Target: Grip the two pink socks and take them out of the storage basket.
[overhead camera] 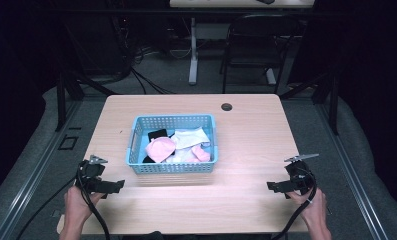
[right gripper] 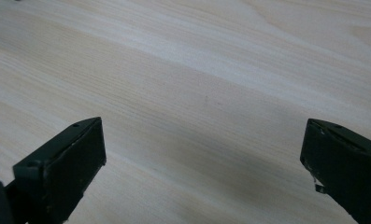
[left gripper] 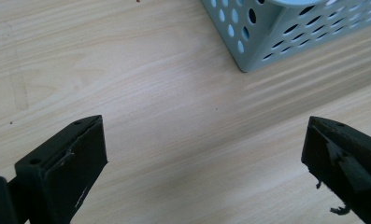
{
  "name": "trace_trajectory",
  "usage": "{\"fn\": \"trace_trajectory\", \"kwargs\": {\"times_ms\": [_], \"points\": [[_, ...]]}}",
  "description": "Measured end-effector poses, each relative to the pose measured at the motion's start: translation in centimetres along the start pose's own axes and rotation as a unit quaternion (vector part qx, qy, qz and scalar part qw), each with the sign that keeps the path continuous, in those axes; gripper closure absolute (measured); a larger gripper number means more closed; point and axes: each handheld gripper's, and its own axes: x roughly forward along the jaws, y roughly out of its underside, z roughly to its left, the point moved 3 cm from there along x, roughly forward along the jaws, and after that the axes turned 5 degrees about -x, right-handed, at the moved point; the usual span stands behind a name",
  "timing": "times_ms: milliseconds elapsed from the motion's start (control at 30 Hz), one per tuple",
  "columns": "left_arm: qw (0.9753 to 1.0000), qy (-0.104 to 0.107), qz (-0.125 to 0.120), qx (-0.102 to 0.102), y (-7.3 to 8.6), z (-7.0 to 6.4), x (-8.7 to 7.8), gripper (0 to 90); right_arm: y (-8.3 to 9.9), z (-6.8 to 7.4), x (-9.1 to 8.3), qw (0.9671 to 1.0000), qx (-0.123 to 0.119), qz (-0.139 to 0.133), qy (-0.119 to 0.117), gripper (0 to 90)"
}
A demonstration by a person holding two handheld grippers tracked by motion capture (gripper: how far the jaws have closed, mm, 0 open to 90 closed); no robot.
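Basket (overhead camera: 172,145) mid-table, holding pink, white and black cloth (overhead camera: 161,148). Left gripper (overhead camera: 117,186) near its front left corner, jaws spread wide, nothing held; basket corner (left gripper: 255,35) close ahead in left gripper view. Best to reach over the front wall and pinch one loose piece, not the heap. Right gripper (overhead camera: 272,185) well apart to the right, jaws spread over bare table (right gripper: 197,70). Hard to tell separate garments; lower layers hidden.

Basket (left gripper: 286,32) cut off by the top edge; cloth items (overhead camera: 178,145) inside overlap, individual pieces too small to identify.
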Motion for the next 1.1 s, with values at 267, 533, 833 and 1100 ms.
{"fn": "trace_trajectory", "kwargs": {"times_ms": [267,533,833,1100], "points": [[0.9999,0.01,0.003,-0.006,-0.5,-0.2,-0.3,0.2,0.1,0.3,-0.1,1.0,-0.005,0.005,-0.001,0.0],[0.9996,0.024,-0.012,-0.01,-1.6,-0.4,-2.3,0.2,-0.1,0.7,0.4,0.9998,-0.013,0.014,-0.007,0.0],[0.9991,0.037,-0.013,0.012,-4.3,-1.5,-4.0,0.2,-0.2,0.8,0.4,0.9998,-0.013,0.015,-0.004,0.1],[0.9965,0.065,0.001,0.052,-8.4,-3.0,-4.6,0.1,-0.2,0.9,0.3,0.9997,-0.016,0.017,-0.005,0.1]]}}
